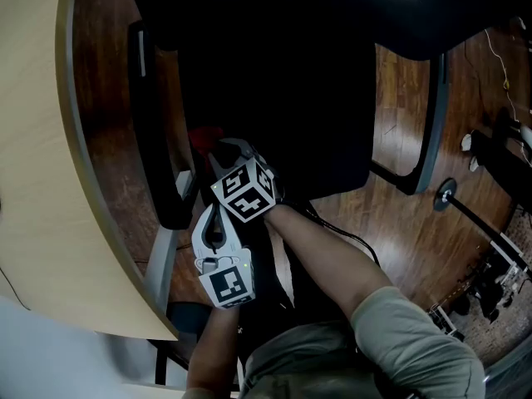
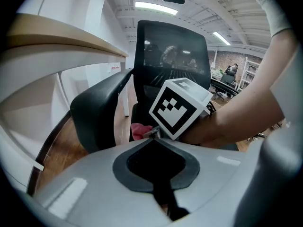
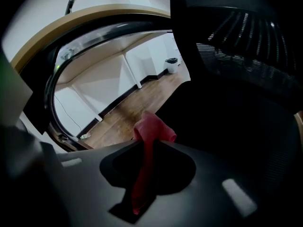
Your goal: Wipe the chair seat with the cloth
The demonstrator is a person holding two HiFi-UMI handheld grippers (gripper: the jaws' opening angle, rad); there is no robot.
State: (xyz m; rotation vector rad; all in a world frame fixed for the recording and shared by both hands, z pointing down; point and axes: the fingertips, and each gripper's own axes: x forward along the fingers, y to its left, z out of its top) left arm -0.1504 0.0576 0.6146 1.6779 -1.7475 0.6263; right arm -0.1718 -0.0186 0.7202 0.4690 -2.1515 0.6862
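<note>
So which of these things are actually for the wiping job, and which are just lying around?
For the job:
cloth, clamped in the right gripper
seat
left gripper, empty

Just around:
desk
armrest
floor

This is an office. A black office chair (image 1: 274, 98) with a mesh back (image 2: 173, 51) and a padded armrest (image 2: 94, 112) stands on a wood-plank floor (image 1: 399, 223). Just left of the chair curves a pale wood desk (image 1: 33, 140) with a grey edge. Above the chair, 2 strip lights (image 2: 156, 7) run along a white ribbed ceiling. Well behind the chair stand further desks (image 2: 227, 82), with a person at them.
</note>
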